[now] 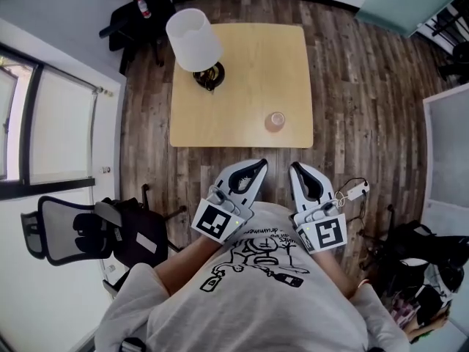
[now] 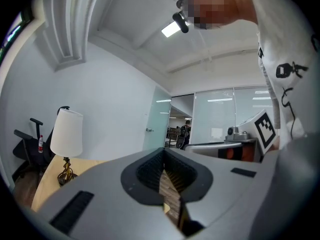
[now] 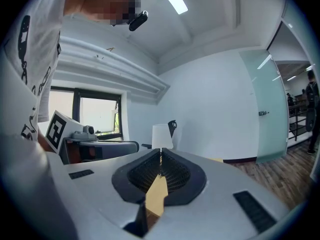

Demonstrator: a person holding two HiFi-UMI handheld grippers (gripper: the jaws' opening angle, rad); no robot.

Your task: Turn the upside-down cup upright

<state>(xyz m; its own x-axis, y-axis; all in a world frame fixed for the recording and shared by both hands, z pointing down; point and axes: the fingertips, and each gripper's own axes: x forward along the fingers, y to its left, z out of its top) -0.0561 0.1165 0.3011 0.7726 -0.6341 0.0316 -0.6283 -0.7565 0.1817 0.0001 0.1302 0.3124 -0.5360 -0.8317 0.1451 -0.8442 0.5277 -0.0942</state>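
Wood-plank floor (image 1: 359,86) bearing a square table (image 1: 249,72), with a lamp (image 1: 193,39) at its far left corner. Left gripper (image 1: 258,166) and right gripper (image 1: 296,169), jaws closed on nothing, are held at the person's chest, short of the table. The cup (image 1: 275,121) sits near the table's near edge, apart from both grippers; by appearance the turning is not yet begun.

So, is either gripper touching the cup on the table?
No, the left gripper and right gripper are short of the table edge, well apart from the cup.
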